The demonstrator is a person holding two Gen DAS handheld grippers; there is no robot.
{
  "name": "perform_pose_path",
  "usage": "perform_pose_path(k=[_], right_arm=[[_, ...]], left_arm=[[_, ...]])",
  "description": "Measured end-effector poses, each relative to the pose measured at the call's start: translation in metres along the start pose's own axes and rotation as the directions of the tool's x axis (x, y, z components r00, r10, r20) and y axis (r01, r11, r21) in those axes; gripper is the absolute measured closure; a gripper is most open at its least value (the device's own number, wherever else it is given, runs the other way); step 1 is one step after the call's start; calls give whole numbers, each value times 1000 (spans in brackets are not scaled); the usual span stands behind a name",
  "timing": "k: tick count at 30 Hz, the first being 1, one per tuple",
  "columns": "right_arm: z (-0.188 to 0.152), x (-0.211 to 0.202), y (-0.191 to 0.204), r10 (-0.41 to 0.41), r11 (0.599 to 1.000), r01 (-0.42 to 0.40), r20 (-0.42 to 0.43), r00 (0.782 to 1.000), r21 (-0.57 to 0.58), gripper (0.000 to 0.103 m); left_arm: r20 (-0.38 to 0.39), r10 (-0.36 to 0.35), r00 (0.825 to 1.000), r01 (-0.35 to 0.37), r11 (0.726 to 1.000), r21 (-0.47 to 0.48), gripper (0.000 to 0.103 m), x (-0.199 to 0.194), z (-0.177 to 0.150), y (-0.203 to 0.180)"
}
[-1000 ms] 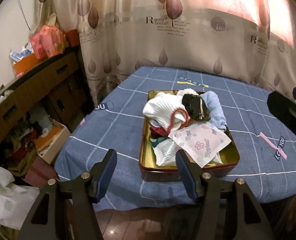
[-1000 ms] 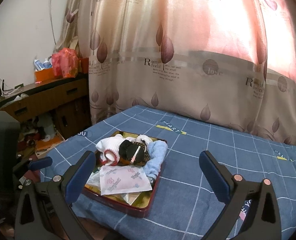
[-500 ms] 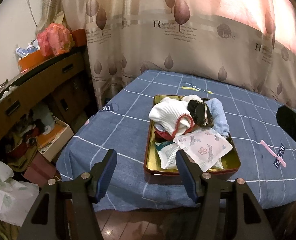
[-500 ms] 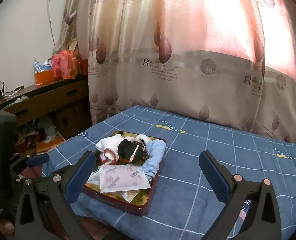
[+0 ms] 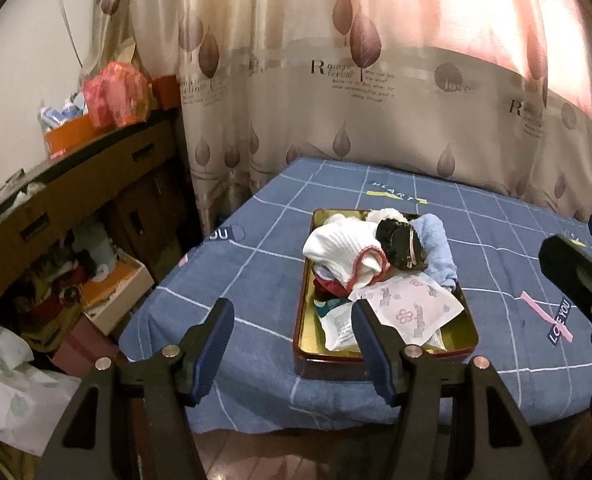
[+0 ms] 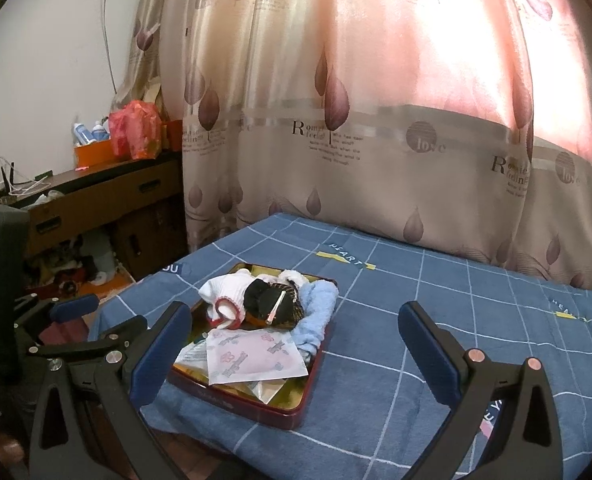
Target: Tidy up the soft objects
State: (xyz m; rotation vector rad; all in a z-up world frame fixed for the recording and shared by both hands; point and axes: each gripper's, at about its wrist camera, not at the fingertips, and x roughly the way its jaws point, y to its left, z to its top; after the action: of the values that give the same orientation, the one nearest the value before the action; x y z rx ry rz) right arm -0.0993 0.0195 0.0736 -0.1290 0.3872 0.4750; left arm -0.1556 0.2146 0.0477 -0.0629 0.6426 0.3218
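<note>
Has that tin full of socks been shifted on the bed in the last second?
No. The tin sits in the same spot against the bedsheet's white grid lines and the yellow HEART label; only the cameras' angle drifted slightly.

A home bedroom: quilted blue bed (image 6: 436, 320), leaf-print curtain (image 6: 356, 100), cluttered wooden dresser (image 6: 104, 196)

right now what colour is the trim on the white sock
Red trim on the white sock, clearest in the left wrist view.

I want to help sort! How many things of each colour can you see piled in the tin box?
White: 1, sock with red trim
Black: 1, bundle with a clip
Light blue: 1, towel
Pink-flowered: 1, packet
Total: 4 showing in the tin; more lies hidden underneath.
</note>
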Motion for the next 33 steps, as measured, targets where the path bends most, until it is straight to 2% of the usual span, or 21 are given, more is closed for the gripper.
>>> perform_pose_path(k=[6,9,22,28,33], right_arm=[[0,-1,-3,3,1000,-3,-6,1000,4,0],[0,-1,-4,4,1000,-4,-5,1000,5,0],[-2,-2,-6,9,1000,-9,-10,1000,7,0],[-4,-3,-6,5,1000,-5,-9,1000,6,0],[-4,-3,-6,6,1000,-6,-10,1000,5,0]], left_arm=[[64,4,998,-5,1000,17,33,-13,1,-4],[91,5,996,-6,1000,15,25,-19,2,-4],[65,-9,998,7,999,34,25,-15,1,-8],[39,-63,997,61,997,43,25,-11,0,-10],[26,-64,998,63,996,59,25,-9,-2,-14]])
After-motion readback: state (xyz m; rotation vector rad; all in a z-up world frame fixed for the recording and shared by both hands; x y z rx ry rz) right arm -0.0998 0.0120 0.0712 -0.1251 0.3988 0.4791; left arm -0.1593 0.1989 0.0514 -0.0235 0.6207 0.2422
